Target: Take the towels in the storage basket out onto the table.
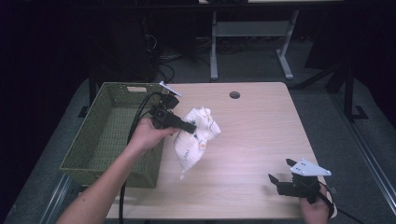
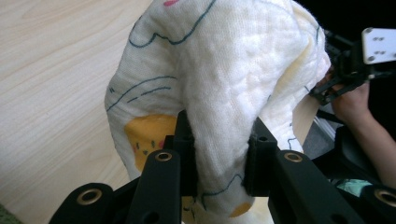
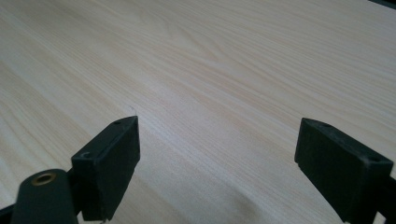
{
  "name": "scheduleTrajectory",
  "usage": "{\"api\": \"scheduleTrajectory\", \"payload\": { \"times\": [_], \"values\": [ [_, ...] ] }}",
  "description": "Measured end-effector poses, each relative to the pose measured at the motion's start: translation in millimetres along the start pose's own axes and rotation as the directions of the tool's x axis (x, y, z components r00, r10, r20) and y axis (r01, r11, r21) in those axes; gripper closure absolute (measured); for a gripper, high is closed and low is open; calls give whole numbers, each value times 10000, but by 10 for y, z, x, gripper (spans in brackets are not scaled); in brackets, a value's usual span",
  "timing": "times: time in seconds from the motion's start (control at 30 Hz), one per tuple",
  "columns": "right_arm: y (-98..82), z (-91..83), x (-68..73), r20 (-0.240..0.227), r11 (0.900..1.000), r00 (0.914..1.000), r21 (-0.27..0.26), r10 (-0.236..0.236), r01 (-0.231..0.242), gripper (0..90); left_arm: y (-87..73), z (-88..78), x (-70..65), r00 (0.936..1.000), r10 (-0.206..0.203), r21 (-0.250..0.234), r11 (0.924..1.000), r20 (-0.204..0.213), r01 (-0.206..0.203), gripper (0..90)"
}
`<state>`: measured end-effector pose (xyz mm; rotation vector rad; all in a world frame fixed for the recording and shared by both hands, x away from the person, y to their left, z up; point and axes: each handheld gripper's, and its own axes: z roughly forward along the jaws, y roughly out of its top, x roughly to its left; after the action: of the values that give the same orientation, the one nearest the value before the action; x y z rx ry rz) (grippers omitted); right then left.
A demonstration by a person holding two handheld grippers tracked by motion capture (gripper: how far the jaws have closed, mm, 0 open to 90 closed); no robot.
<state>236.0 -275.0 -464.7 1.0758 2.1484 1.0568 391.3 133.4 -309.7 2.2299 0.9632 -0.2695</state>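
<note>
My left gripper (image 1: 187, 126) clamped on a bunched cloth (image 1: 196, 137), cloth hanging above the table (image 1: 252, 130) just beside the basket (image 1: 112, 135), my right gripper (image 3: 217, 168) spread wide over bare wood

A light wood-grain tabletop (image 1: 252, 135) with a round cable hole (image 1: 235, 95) near its far edge stands on grey carpeted floor (image 1: 261, 65). Beyond it, the white metal legs of a second desk (image 1: 214, 51) rise from the floor, with dark cables (image 1: 163, 60) lying beside them. The far background is dark and unlit; light falls mainly on the tabletop. A metal rail (image 1: 373, 163) runs along the floor at right.
</note>
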Motion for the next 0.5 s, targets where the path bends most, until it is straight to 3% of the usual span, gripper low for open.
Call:
{"api": "scheduleTrajectory", "payload": {
  "times": [0.27, 0.5],
  "values": [
    [11, 11, 7, -53, 10000, 10000, 7, -5, 5, 137, 105, 300, -29, 9999, 105, 453, 9989, -103, -100, 709],
    [14, 13, 5, -69, 10000, 10000, -11, -14, 13, 137, 157, 586, 0, 9996, -95, 666, 9977, -279, 114, 708]
  ]
}}
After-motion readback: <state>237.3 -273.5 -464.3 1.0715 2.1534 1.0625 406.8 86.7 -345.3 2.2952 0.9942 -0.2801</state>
